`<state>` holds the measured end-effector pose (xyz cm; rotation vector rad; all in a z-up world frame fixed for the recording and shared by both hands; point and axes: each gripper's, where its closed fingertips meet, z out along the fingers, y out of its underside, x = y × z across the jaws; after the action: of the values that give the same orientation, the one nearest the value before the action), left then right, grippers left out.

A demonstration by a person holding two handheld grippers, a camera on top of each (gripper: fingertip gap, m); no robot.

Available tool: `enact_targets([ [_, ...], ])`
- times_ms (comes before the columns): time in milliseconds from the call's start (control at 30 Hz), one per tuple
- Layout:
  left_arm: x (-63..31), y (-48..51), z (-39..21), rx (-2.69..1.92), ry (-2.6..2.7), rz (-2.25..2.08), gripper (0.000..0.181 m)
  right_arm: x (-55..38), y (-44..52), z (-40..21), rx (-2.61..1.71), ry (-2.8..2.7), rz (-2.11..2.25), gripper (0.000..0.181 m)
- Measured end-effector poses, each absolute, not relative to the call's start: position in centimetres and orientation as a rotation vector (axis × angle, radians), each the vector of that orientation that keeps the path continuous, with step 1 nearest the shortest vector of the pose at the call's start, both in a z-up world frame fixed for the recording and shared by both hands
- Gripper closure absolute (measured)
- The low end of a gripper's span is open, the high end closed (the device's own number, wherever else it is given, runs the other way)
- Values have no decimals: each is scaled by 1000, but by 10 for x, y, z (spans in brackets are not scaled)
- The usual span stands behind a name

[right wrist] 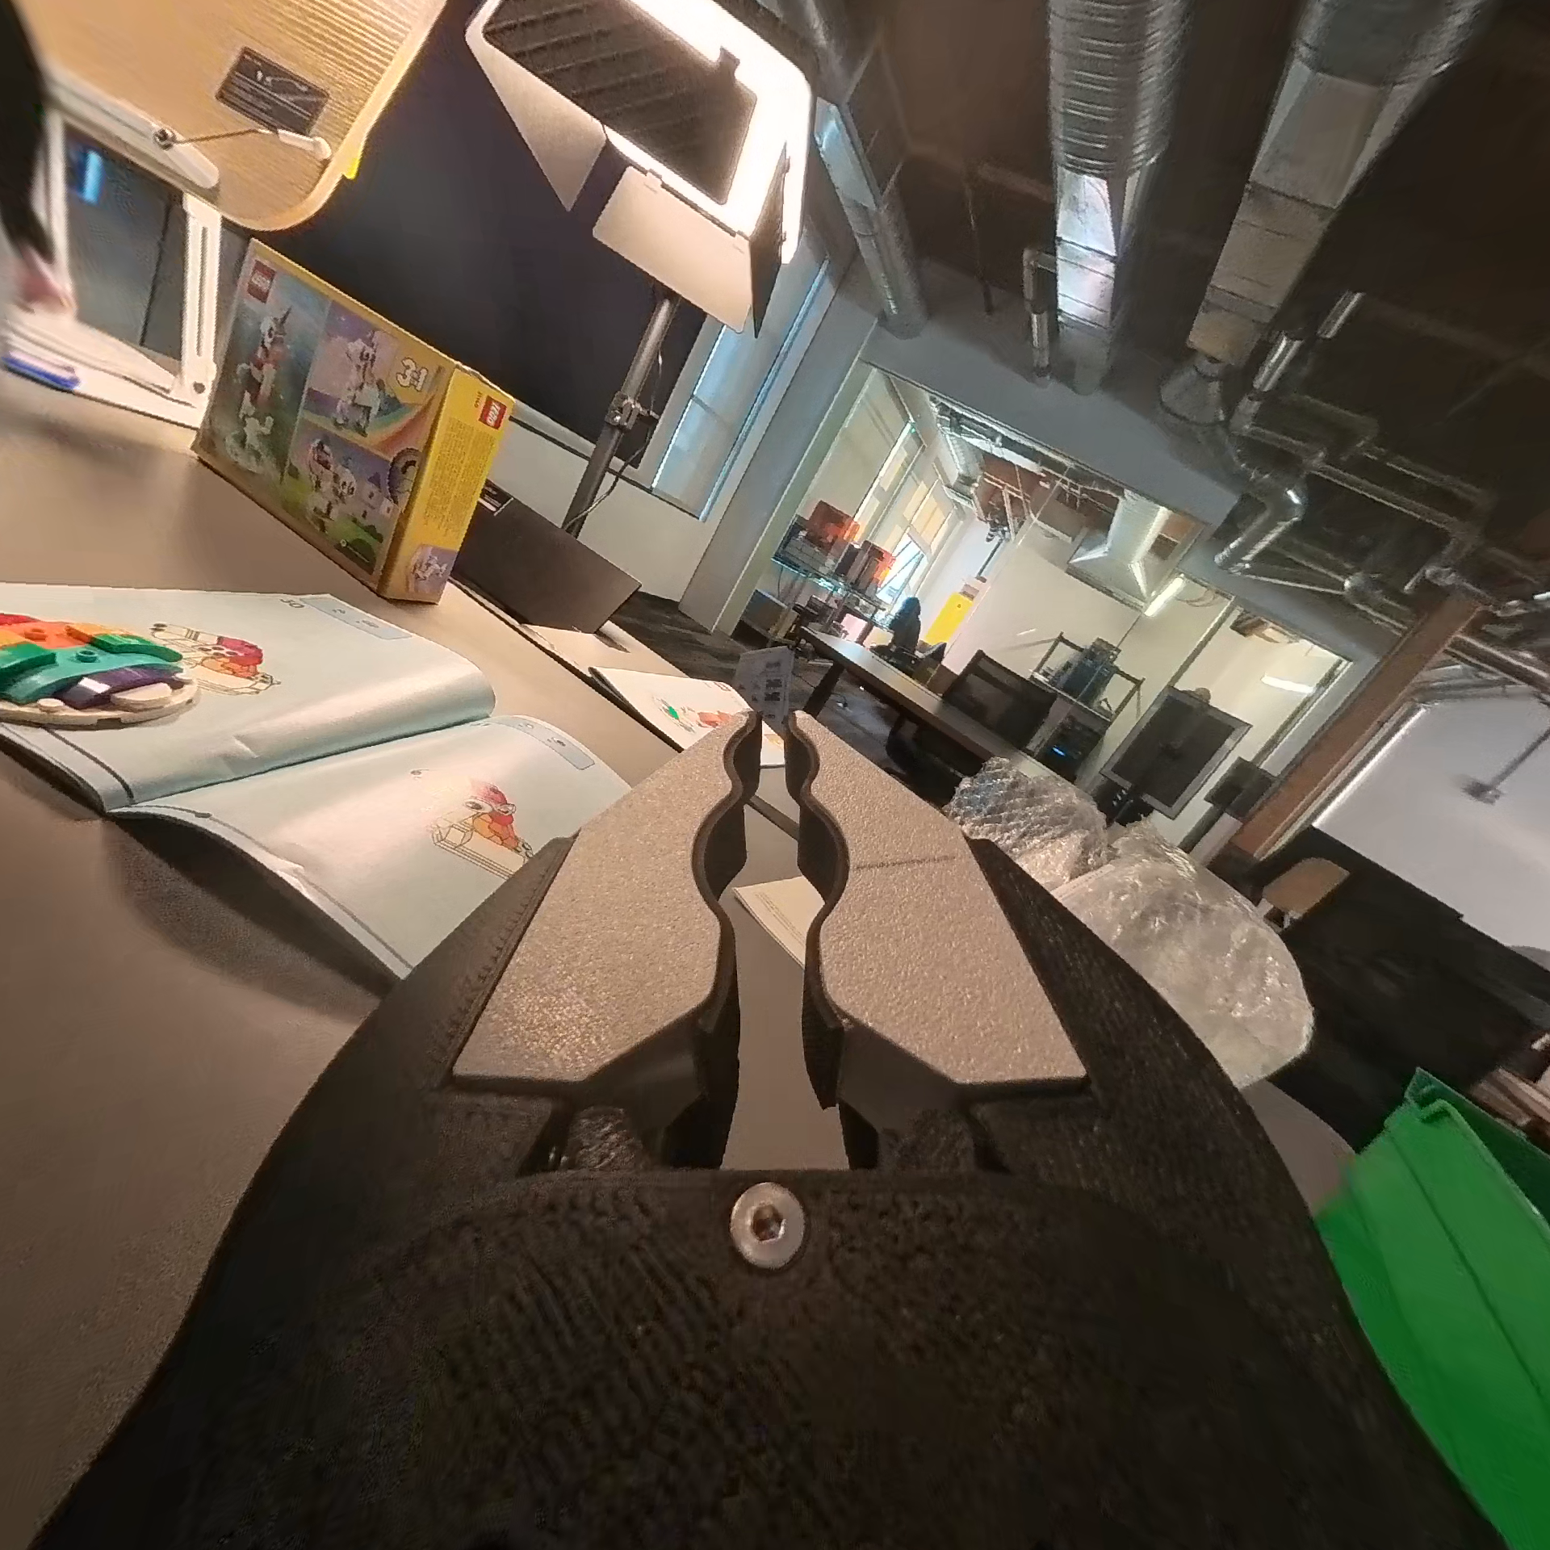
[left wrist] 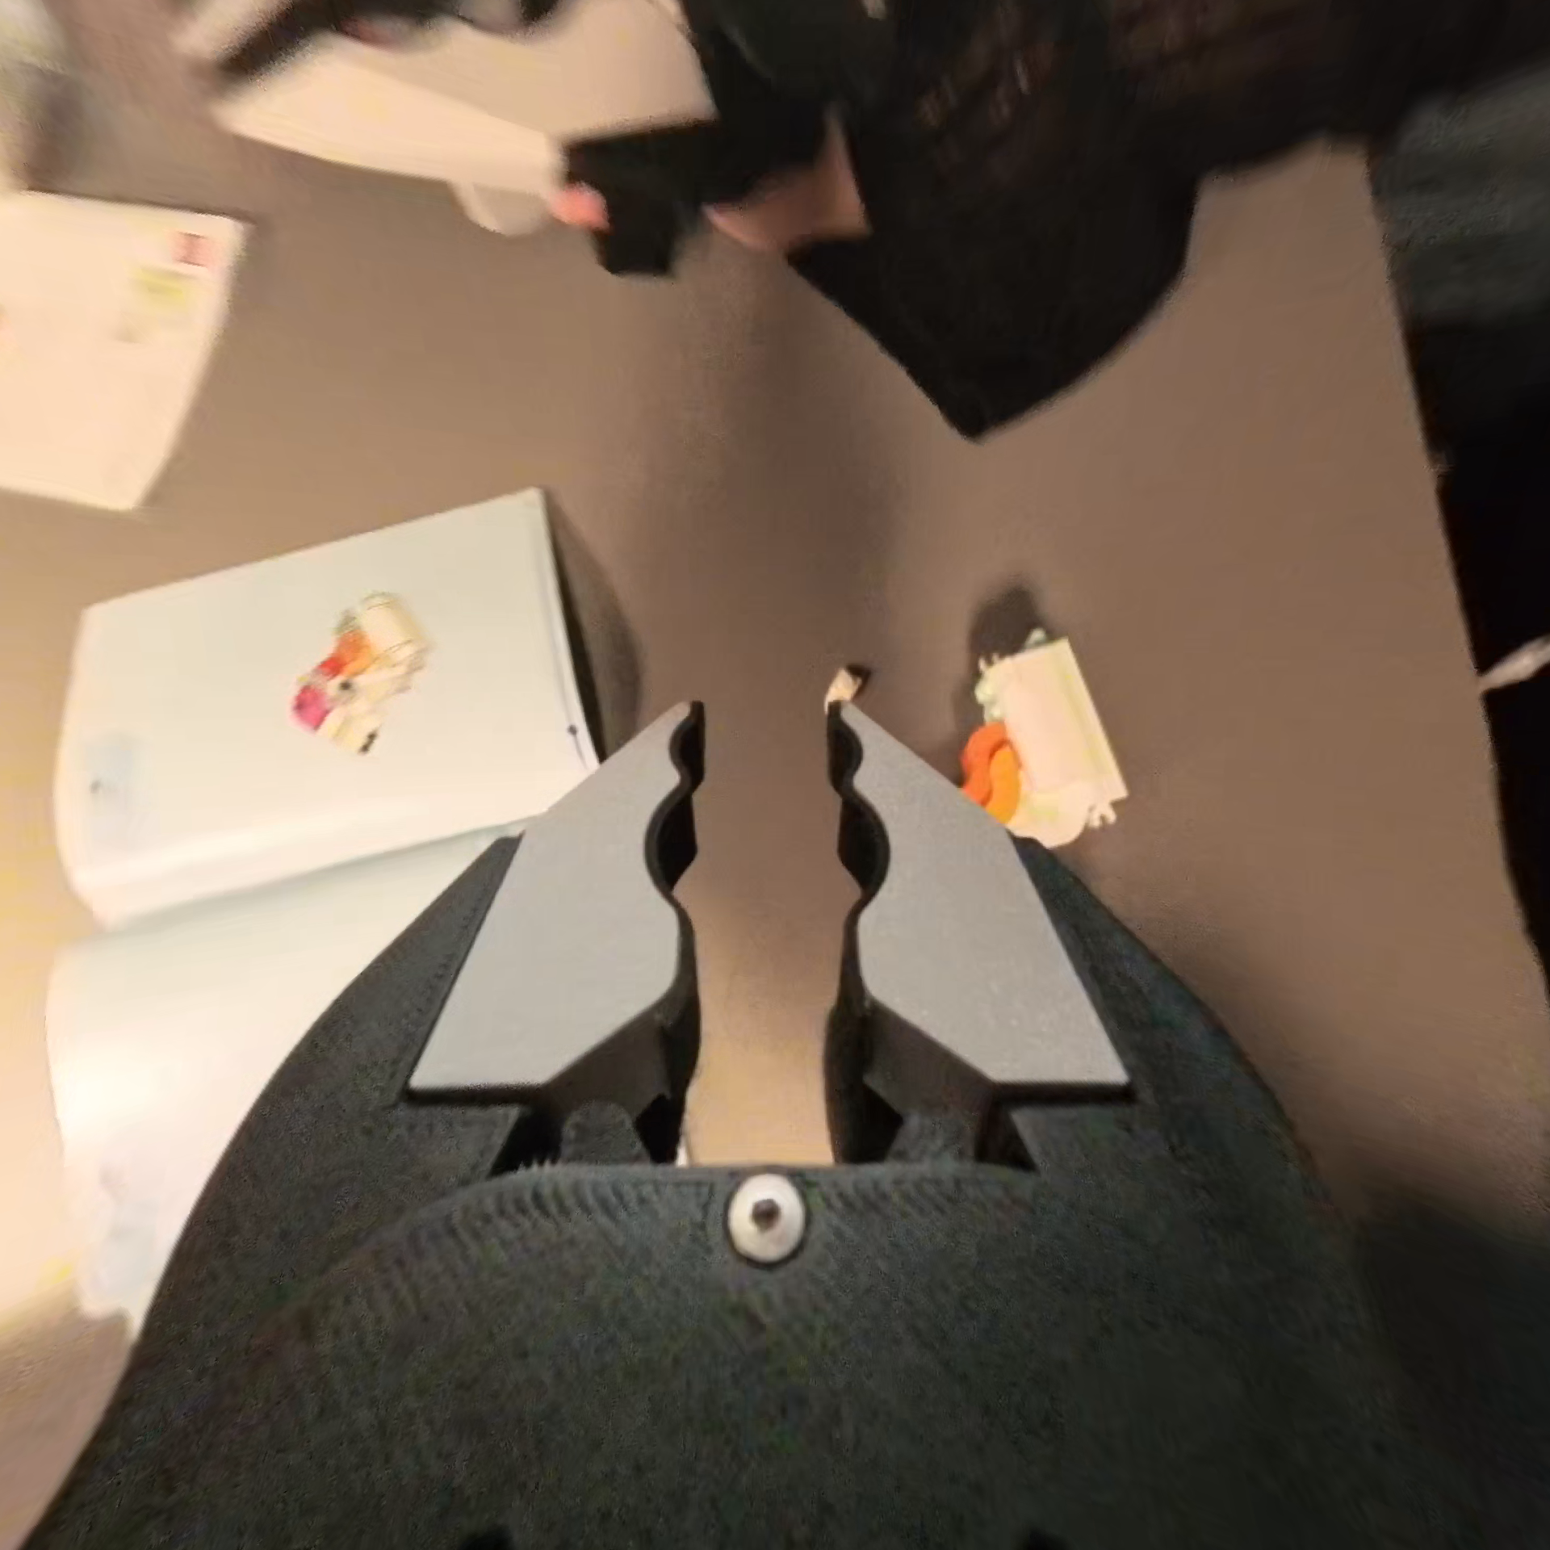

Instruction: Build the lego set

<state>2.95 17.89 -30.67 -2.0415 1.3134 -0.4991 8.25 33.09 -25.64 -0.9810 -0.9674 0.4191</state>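
My left gripper (left wrist: 765, 713) is open and empty, low over the brown table (left wrist: 755, 503). A tiny white piece (left wrist: 847, 681) lies just past its right fingertip. A white and orange lego build (left wrist: 1040, 746) lies on the table to its right. My right gripper (right wrist: 773, 720) has its jaws nearly together and pinches a small pale piece (right wrist: 767, 681) at the tips, raised and pointing across the room. It shows blurred at the top of the left wrist view (left wrist: 637, 201), held by a hand. A rainbow lego build (right wrist: 75, 679) rests on the open instruction booklet (right wrist: 293, 738).
The booklet (left wrist: 319, 713) lies left of my left gripper, and another sheet (left wrist: 101, 335) lies farther left. The lego box (right wrist: 335, 444) stands at the back of the table. Clear plastic bags (right wrist: 1174, 914) and a green bin (right wrist: 1459, 1258) are on the right. A lamp panel (right wrist: 671, 143) stands behind. My hands' fingertips stand some 15 cm from each other.
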Motion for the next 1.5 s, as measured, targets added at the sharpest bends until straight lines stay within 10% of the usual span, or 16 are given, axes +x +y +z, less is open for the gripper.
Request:
enact_targets([
  [333, 13, 129, -301, -1816, 924, -747, 112, 73, 317, -263, -932, -1059, 391, 180],
  [833, -13, 124, -275, -1524, 697, -689, 117, 66, 131, -321, -1013, -1964, 1298, 127],
  [1500, -1, 122, -288, -1529, 798, -521, 125, 58, 166, -368, -1493, -1997, 959, 158],
])
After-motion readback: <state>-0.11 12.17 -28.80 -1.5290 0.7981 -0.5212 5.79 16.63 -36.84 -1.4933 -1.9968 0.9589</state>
